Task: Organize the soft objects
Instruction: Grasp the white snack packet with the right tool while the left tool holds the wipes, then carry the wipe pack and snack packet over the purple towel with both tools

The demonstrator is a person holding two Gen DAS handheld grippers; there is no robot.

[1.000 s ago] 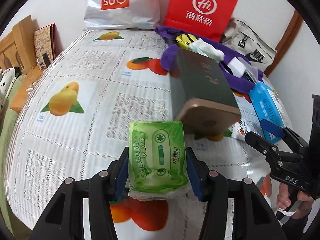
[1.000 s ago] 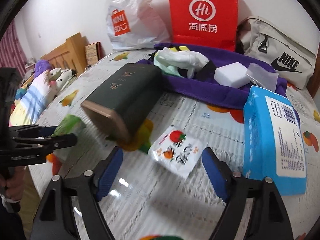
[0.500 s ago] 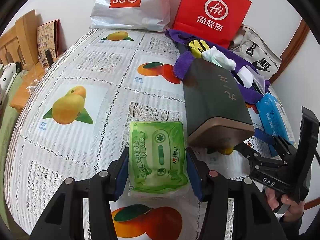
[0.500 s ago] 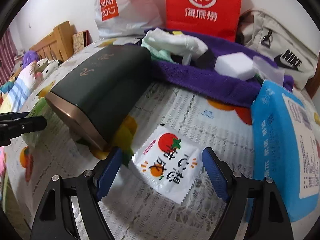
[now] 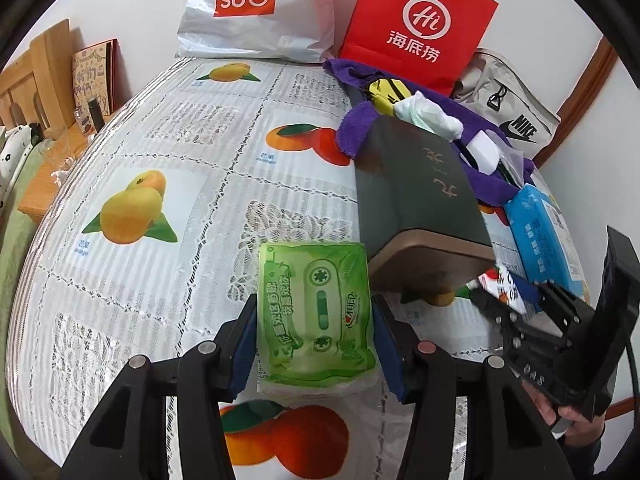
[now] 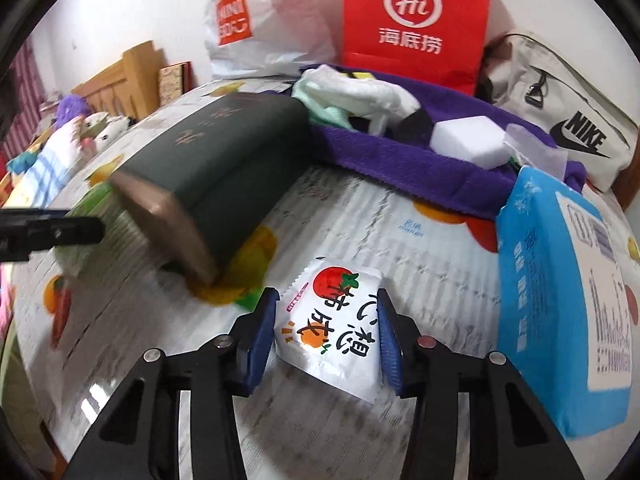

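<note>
Boxes first: a dark green box [image 5: 416, 192] with a brown end lies on its side at frame centre on the tabletop [image 5: 168, 208], its long axis running from that near brown end toward the red bag [image 5: 416, 24] at the top; whether anything is in it cannot be told. Behind it a purple towel [image 6: 420, 160] carries a white sponge block [image 6: 468, 140] and pale cloths [image 6: 352, 92].

The left claw [image 5: 316, 344] is clamped on a green tissue pack [image 5: 316, 312], pads pressing both long sides; the pack's long axis runs up the frame, just left of the box's brown end. The right claw [image 6: 328, 340] has just been closing, and a white snack packet [image 6: 336, 328] with a tomato print sits between its blue pads, which touch its sides; the packet is tilted, tomato end toward the upper left.

Only the right view shows stuffed toys [image 6: 92, 128] at left and the blue pack [image 6: 560, 292] whole; only the left view shows a hand [image 5: 568, 412] under the right claw.
</note>
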